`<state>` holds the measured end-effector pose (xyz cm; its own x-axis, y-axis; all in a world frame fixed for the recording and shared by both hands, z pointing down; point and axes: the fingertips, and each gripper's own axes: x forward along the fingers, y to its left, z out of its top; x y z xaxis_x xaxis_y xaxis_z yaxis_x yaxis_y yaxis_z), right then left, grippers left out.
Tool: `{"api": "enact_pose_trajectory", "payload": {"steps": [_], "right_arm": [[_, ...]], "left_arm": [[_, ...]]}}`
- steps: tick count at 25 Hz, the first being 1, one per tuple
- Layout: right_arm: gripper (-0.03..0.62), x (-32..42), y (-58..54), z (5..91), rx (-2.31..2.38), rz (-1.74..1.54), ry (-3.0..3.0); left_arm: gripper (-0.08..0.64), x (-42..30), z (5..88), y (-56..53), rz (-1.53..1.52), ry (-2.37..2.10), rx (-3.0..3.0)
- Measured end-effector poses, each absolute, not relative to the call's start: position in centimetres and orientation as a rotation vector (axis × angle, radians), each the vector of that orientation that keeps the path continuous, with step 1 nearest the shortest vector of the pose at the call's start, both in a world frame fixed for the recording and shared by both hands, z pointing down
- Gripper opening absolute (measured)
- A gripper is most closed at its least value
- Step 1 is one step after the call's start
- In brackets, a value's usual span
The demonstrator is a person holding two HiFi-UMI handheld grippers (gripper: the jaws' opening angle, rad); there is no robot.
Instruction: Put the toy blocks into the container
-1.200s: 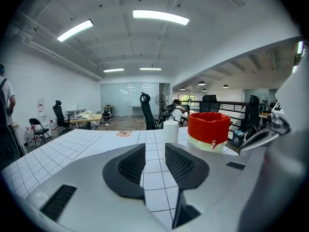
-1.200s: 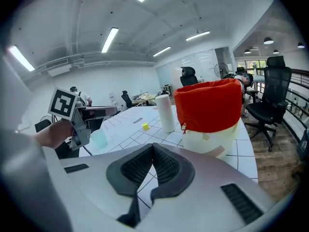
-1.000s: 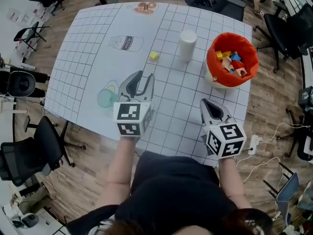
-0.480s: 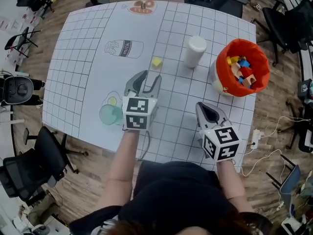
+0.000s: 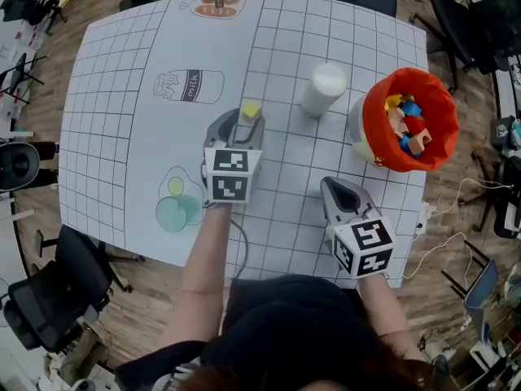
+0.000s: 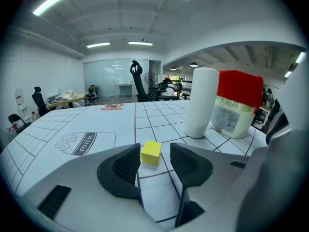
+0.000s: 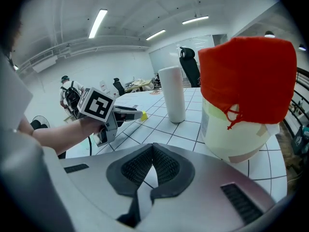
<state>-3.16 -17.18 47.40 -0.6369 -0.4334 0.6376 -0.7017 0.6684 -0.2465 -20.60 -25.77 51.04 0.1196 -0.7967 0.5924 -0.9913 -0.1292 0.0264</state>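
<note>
The left tool (image 5: 241, 120), jaws opening, frames the untouched yellow block (image 5: 251, 110) on the tabletop (image 5: 122, 96); closing off-centre, one pad could flick it away, while the right tool (image 5: 338, 192) sits clenched, empty.

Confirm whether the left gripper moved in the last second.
Yes. The left gripper moved forward toward the yellow block, closing the gap that was there before. The block now sits at the tips of its opening jaws, untouched.

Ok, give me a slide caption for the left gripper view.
Left gripper, jaws opening, with the yellow block at its tips on the gridded mat.
</note>
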Motion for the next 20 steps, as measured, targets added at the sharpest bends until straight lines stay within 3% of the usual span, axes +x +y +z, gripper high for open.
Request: {"api": "enact_pose_trajectory", "payload": {"steps": [6,13,20], "right_arm": [[0.015,-2.9,-17.3,48.3,0.882,0.677,-2.314],[0.015,-2.7,-17.0,48.4,0.884,0.685,-2.309],[0.015,-1.7,-16.5,47.9,0.91,0.682,-2.314]], "left_arm": [[0.209,-20.8,53.1,-26.6,0.675,-1.706,1.958],[0.158,-20.8,53.8,-26.8,0.733,-1.703,1.962],[0.153,-20.3,51.4,-26.3,0.638,-1.731,2.014]]}}
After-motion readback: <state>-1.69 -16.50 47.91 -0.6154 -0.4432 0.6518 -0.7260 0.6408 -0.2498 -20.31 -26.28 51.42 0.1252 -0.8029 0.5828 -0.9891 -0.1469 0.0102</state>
